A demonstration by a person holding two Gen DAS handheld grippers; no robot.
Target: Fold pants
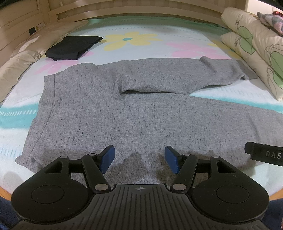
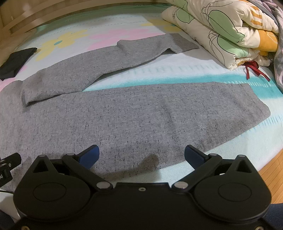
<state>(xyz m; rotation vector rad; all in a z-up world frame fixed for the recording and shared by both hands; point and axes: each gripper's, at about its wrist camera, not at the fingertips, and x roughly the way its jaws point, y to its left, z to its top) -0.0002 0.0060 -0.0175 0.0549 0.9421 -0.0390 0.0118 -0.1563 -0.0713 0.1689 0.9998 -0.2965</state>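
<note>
Grey speckled pants (image 1: 109,113) lie spread flat on the bed, waistband to the left, both legs running right. The far leg (image 2: 109,60) bends away toward the quilt; the near leg (image 2: 159,109) lies straight. My left gripper (image 1: 139,159) hovers open above the near edge of the seat area, blue pads apart, nothing between them. My right gripper (image 2: 141,155) hangs open over the near leg's front edge, also with nothing between its pads. The right gripper's body (image 1: 265,154) shows at the right edge of the left wrist view.
A folded black garment (image 1: 72,46) rests at the far left of the flowered sheet (image 1: 134,39). A rolled quilt (image 2: 221,30) with a red ribbon (image 2: 254,68) lies along the right. Beige pillows (image 1: 26,53) line the left, a wooden headboard (image 1: 123,8) stands behind, and wooden floor (image 2: 272,169) shows at the near right.
</note>
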